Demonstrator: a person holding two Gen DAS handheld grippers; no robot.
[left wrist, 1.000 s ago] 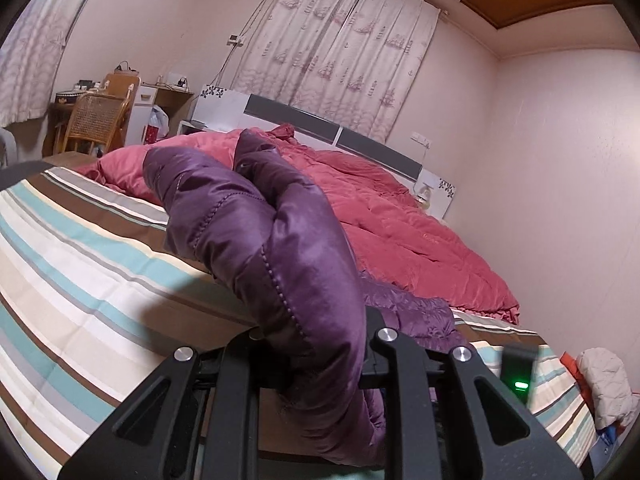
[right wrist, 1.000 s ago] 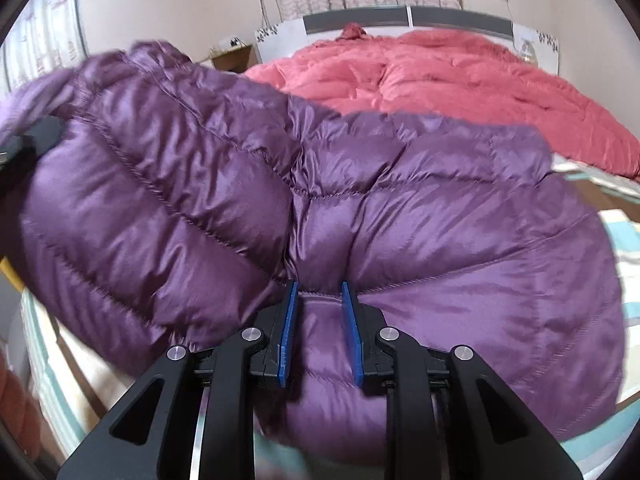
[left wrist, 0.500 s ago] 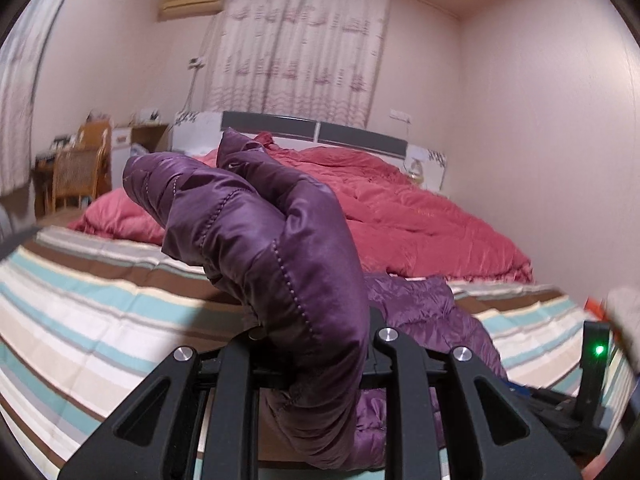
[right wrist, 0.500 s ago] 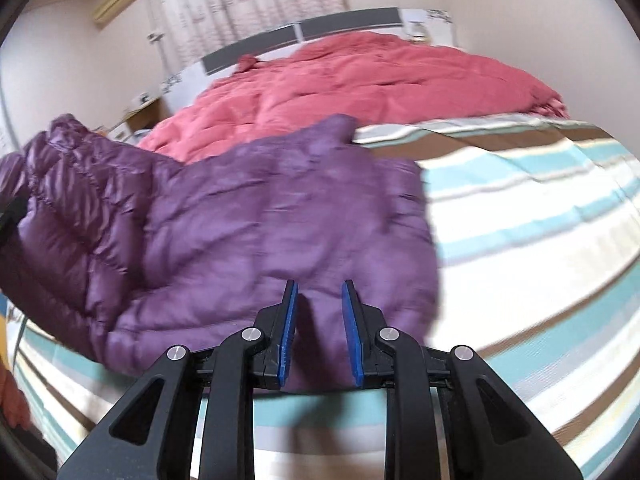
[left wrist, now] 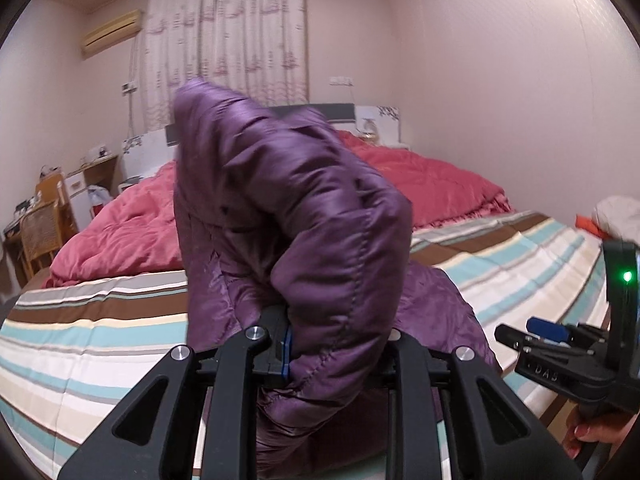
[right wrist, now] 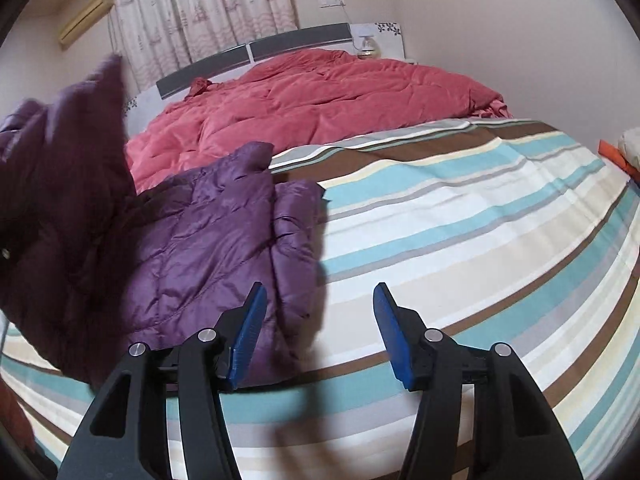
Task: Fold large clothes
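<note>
left gripper [left wrist: 336,344] is clamped on a thick fold of the purple down jacket [left wrist: 288,216]; the quilted fabric bulges up between and above the fingers and hides most of the pads, only a sliver of blue pad [left wrist: 286,350] showing at the left finger. the held part stands upright in front of the lens, blurred at its top edge. the rest of the jacket trails down onto the striped bedsheet [left wrist: 92,336] below and to the right of the gripper.

right gripper [right wrist: 318,330] has its jaws opening, well apart; nothing is between them, only striped bedsheet behind. its left blue pad [right wrist: 248,338] overlaps the jacket's lower edge in the view; contact cannot be told. in the right wrist view the jacket's lower portion lies flat on the sheet at left centre, and a darker, blurred mass of it rises at the far left.

the right gripper also shows at the right edge of the left wrist view, with a green light [left wrist: 627,277] on its body and a hand [left wrist: 596,434] beneath it.

a red quilt [right wrist: 320,96] is heaped at the head of the bed, against the headboard [right wrist: 256,56]. patterned curtains [left wrist: 224,36] hang behind.
</note>
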